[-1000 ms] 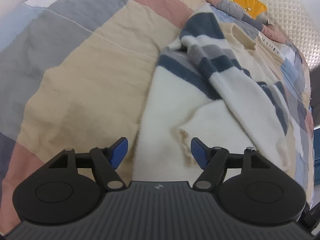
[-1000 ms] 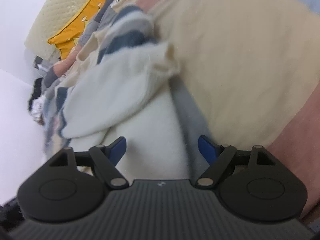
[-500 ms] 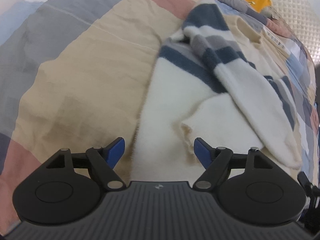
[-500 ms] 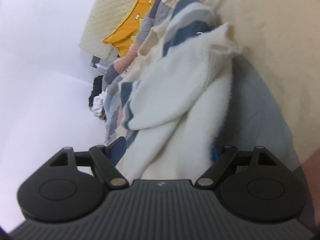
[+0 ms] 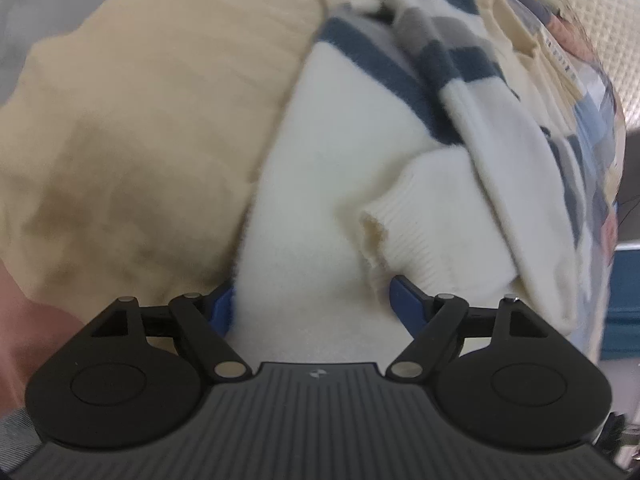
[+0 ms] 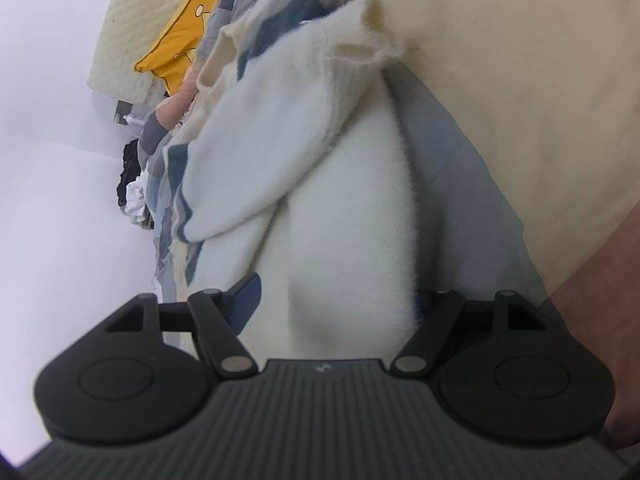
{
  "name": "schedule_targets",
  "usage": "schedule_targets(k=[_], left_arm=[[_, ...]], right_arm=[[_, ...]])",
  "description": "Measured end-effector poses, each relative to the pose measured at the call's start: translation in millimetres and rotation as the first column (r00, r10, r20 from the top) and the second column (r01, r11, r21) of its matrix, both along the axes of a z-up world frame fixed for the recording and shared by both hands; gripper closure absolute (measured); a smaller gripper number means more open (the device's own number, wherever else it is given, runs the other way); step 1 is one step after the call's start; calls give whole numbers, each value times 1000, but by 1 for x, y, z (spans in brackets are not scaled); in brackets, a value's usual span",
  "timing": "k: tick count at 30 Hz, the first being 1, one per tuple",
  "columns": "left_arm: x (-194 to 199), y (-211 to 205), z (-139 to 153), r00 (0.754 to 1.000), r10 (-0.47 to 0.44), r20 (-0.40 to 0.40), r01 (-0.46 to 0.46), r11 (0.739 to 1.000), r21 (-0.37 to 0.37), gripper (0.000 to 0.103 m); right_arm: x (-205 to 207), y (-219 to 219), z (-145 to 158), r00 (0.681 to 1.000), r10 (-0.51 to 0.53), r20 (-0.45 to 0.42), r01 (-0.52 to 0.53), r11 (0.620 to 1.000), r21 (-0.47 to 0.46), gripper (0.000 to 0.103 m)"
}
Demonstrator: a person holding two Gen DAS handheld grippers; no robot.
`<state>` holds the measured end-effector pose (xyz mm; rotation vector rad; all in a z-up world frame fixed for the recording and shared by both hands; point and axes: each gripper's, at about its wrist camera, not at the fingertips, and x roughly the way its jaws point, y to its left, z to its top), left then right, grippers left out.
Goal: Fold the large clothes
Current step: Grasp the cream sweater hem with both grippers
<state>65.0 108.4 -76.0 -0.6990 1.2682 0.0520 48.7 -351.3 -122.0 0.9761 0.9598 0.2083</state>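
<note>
The left gripper (image 5: 312,304) is spread wide with the hem of the sweater (image 5: 328,184) lying between its blue fingers (image 5: 404,300), not yet pinched; the right gripper (image 6: 332,300) is likewise spread, with a thick roll of the same hem bulging into its mouth, its far finger mostly buried behind the fleece, so neither has a hold yet. The sweater lies on the bed straight ahead of both tools, cream body nearest, striped shoulders beyond. The main risk, as I judge it, is a bad bite: the sleeve (image 5: 492,184) is folded down across the body and its ribbed cuff (image 5: 380,240) sits just ahead of the left gripper's right finger, so closing here could catch cuff and hem together, or only the top layer, and the lift would drag the sleeve out of place. On the right the roll looks bulky and fluffy, and may slip from a shallow pinch, leaving the two corners to rise unevenly. A deep reach could also nip the quilt (image 5: 160,120) beneath. Beyond the collar lie a yellow pillow (image 6: 180,52) and a padded headboard (image 6: 132,40), which limit how far forward the fold can land; dark clothes (image 6: 130,176) sit at the bed's far edge, clear of the work.
</note>
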Motion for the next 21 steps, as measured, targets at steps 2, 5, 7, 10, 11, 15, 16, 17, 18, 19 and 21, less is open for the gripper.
schedule_targets(k=[2,5,7,10,11,15,16,17,18,19,21], left_arm=[[-1,-2,-1,1000,-17,-16,16,1000,-19,21],[-3,-9,1,998,-63,-10,63,998,-18,21],[-5,-12,4,996,-89,19,90,996,-29,21],[-8,-12,8,991,-103,80,111,989,-97,20],[-8,-13,10,992,-94,85,101,991,-87,20],[-4,-17,5,997,-70,28,70,998,3,20],[-3,-20,3,998,-69,7,69,997,36,20],[-1,-22,2,998,-67,-6,67,996,58,20],[0,-23,1,998,-65,-15,66,995,69,20],[1,-25,1,997,-69,-25,71,994,84,20],[2,-30,1,994,-100,-33,103,988,115,20]], right_arm=[[1,6,2,1000,30,8,-30,1000,-10,29],[0,13,6,995,84,60,-86,996,27,29],[-3,13,13,990,83,110,-88,995,41,28],[-6,11,19,982,65,179,-83,992,95,28],[-5,11,20,981,60,182,-80,991,104,28],[-3,11,16,988,44,146,-55,996,74,29],[-2,12,16,990,48,131,-54,998,44,29],[-2,13,16,992,46,115,-47,999,5,29],[-3,13,14,994,44,104,-43,999,-14,34],[-2,13,12,995,42,87,-40,999,-23,38],[0,12,1,999,33,35,-33,999,-26,58]])
